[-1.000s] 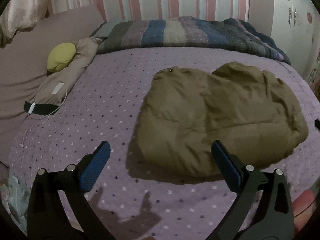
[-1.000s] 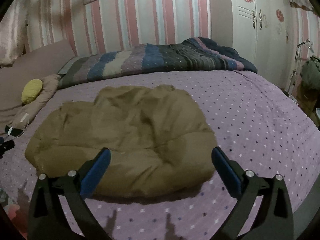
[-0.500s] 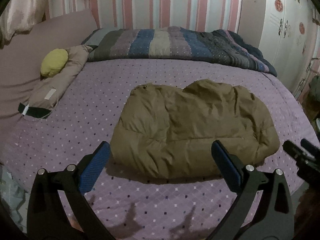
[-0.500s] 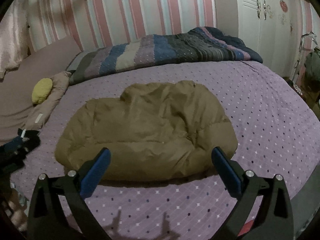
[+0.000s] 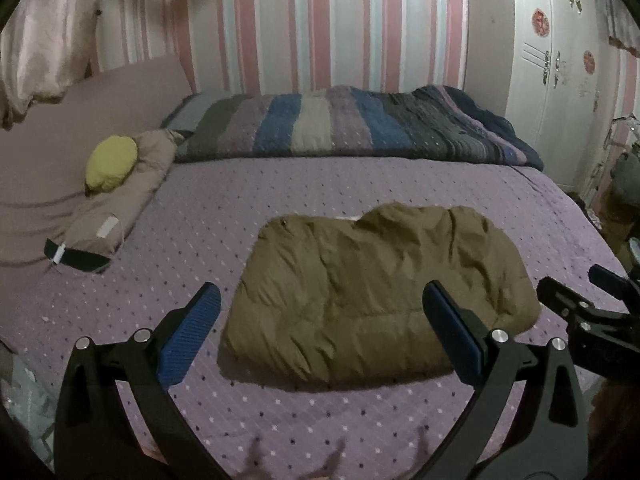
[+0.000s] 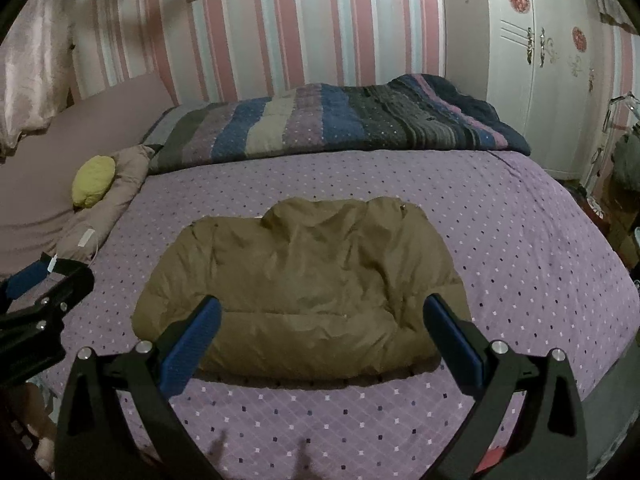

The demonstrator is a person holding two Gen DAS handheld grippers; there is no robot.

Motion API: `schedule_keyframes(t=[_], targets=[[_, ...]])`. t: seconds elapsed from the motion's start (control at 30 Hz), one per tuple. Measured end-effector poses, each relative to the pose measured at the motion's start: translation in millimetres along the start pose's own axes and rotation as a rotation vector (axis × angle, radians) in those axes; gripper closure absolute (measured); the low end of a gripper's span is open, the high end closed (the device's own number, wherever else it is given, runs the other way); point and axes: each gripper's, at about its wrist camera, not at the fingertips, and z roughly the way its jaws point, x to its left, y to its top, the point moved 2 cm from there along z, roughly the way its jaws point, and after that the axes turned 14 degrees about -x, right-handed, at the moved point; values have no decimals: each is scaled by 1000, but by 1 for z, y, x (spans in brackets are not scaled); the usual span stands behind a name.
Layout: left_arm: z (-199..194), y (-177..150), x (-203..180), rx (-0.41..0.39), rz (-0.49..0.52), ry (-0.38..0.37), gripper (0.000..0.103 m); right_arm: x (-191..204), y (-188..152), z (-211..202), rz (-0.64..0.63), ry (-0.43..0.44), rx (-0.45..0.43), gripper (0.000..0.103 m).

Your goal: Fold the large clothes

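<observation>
An olive-brown puffy jacket [image 5: 380,292] lies folded in a compact bundle on the purple dotted bedspread [image 5: 320,184]; it also shows in the right wrist view [image 6: 304,284]. My left gripper [image 5: 320,332] is open and empty, held back above the bed's near edge, short of the jacket. My right gripper [image 6: 320,336] is open and empty, also held back in front of the jacket. The right gripper shows at the right edge of the left wrist view [image 5: 584,312]; the left gripper shows at the left edge of the right wrist view [image 6: 44,300].
A striped quilt [image 5: 352,124] lies rolled along the far side of the bed. A beige pillow [image 5: 120,196] with a yellow cushion [image 5: 112,162] lies at the left by the headboard. A white wardrobe [image 6: 552,64] stands at the right.
Both grippers have pulled back and risen away from the jacket, which now looks smaller and farther off. The jacket itself has not moved. Each gripper has come into the other's view.
</observation>
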Motion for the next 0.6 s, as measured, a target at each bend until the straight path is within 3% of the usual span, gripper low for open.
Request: schedule_keyframes(t=[0.6], targets=[[3, 15, 5, -7, -25, 19, 3, 14, 18, -6, -33, -31, -37, 2]])
